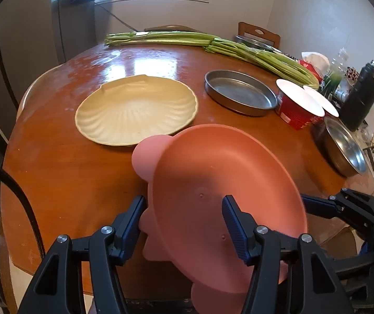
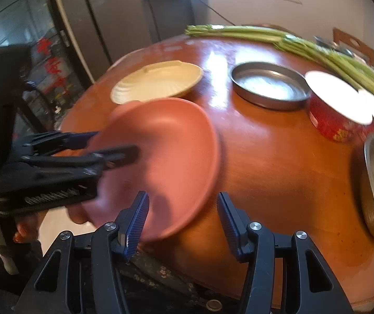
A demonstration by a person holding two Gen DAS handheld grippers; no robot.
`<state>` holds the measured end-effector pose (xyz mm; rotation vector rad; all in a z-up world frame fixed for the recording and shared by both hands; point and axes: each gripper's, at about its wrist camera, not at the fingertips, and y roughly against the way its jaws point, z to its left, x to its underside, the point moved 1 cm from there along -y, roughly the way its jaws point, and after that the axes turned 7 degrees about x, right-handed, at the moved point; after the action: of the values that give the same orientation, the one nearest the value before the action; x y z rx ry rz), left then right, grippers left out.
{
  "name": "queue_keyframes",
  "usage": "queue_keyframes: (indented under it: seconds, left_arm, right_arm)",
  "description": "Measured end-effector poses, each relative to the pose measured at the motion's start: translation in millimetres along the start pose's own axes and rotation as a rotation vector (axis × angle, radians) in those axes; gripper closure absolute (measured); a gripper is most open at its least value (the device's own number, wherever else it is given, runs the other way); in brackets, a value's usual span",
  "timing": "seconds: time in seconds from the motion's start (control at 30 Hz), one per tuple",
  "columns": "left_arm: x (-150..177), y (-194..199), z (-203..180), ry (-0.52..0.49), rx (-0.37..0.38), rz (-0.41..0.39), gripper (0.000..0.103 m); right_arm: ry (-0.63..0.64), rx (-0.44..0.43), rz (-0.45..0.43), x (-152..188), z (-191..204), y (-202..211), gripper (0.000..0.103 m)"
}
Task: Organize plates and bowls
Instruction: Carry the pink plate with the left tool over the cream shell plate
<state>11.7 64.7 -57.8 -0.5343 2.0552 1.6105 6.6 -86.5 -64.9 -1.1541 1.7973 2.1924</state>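
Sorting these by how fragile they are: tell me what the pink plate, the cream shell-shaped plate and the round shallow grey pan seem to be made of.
Pink plate with rounded ears: matte, even colour, small moulding dimples; probably plastic or silicone.
Cream shell-shaped plate: moulded ribs, dull soft sheen; likely plastic or melamine, ceramic not excluded.
Round shallow grey pan: thin rim, brushed reflective grey; metal, probably stainless steel or aluminium.

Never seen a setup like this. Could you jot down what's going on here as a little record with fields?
Table: round, wooden
Left gripper: holding pink plate by its rim, tilted
Right gripper: open, empty, beside the pink plate
Lying on table: cream shell plate, metal pan, red bowl, steel bowl
At far edge: green stalks
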Motion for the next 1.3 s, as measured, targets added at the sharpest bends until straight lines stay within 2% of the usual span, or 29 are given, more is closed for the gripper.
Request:
queue_keyframes:
  seconds: [0.17,0.43,0.7,0.93,1.3]
  left_arm:
    - [-2.1,2.0,-5.9,-0.014,0.003,-0.007,0.043]
    - [-10.6,25.7,-10.8,-0.033,-0.01,-0.073,0.043]
    - [-27.6,42.5,4.3,0.004,-0.051,-0.132,0.043]
    - [-52.8,34.5,39.8,0.06,-0.122,-0.142,0.045]
    - [-66.8,5.6,84.8,0.155,-0.157,-0.11,0.045]
  right_arm:
    - [-0.011,0.022,-0.033,-1.9,-3.5,6.4,0.046]
    - [-0.003,0.02,-0.077,-12.2,-1.8,21.5,0.046]
    - [0.059,-0.011,-0.128,-43.9,5.7,25.5,0.046]
    - [0.142,-0.055,-0.13,-84.4,20.8,-0.2,0.046]
    - [0.214,-0.101,-0.067,-126.9,36.5,-53.3,0.046]
